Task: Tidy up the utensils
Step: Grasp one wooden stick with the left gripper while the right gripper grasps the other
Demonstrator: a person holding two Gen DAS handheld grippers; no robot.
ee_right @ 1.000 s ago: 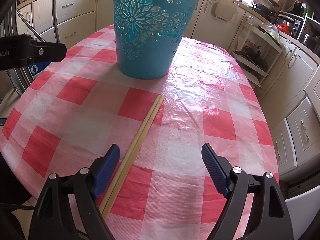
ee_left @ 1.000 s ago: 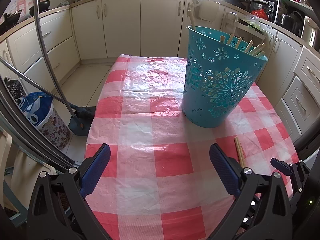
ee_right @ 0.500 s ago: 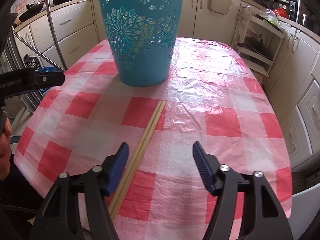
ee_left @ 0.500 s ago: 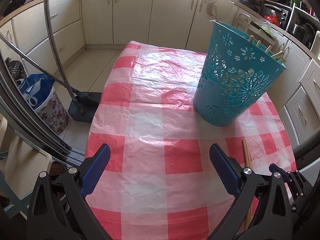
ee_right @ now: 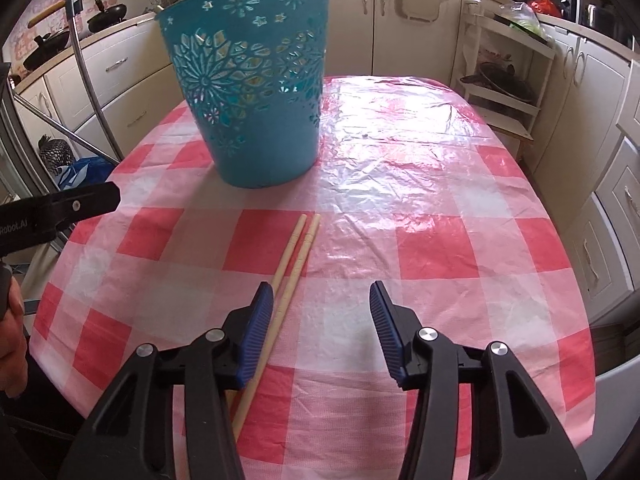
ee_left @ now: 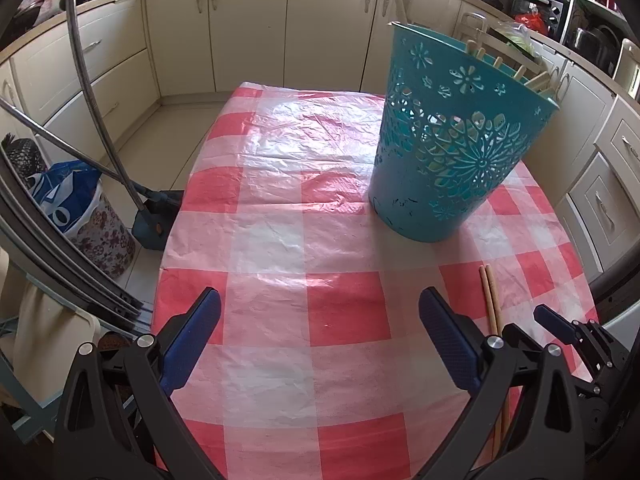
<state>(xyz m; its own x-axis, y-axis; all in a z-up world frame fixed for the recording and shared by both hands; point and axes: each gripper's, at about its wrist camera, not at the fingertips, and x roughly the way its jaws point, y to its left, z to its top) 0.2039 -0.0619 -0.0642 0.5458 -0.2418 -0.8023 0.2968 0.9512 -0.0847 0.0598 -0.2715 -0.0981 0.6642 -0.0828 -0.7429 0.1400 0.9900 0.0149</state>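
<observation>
Chopsticks lie just inside my right tongs' closing, still-empty jaws; I should center them before clamping, while my left tongs gape empty.

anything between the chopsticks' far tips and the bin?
Nothing. In the right wrist view only bare checked cloth lies between the chopsticks and the bin.

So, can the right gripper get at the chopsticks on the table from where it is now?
Probably yes. The chopsticks lie bare on the cloth, beside the right gripper's closing fingers, next to the left pad. Nothing covers them; the bucket stands farther back.
</observation>
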